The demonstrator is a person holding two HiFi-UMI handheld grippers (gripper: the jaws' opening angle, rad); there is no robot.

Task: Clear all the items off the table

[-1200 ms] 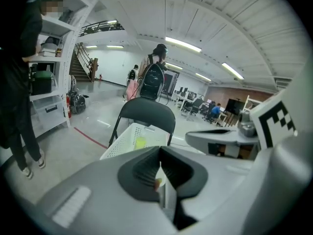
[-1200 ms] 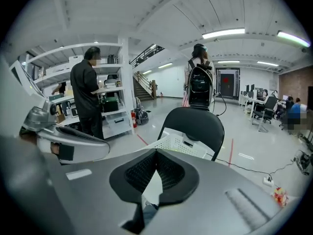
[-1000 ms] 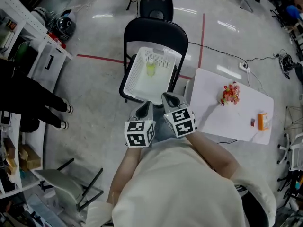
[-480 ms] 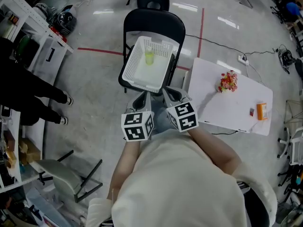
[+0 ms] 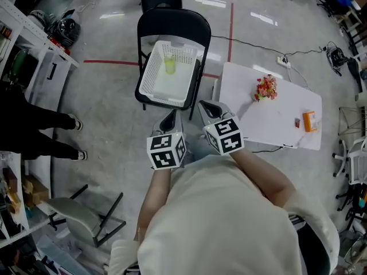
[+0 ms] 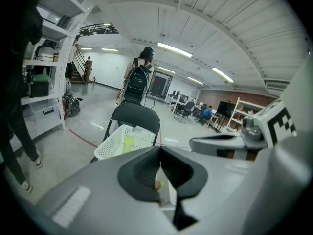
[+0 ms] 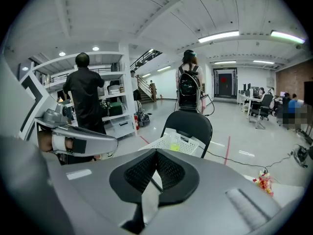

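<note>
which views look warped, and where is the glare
Head view: mild warping, with ceiling-light glare streaks on the glossy floor beyond the chair. Left gripper view: strong fisheye, the ceiling beams bow, corners black. Right gripper view: same fisheye and black corners; the ceiling lights are blown out.

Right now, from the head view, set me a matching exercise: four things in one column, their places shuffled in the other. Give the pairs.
Things:
1. white basket
2. yellow-green cup
3. flower bunch
4. orange box

Places:
A. on the white table, by its right edge
B. inside the basket
C. on the black chair
D. on the white table, toward its middle

Pairs: 1-C, 2-B, 3-D, 4-A
</note>
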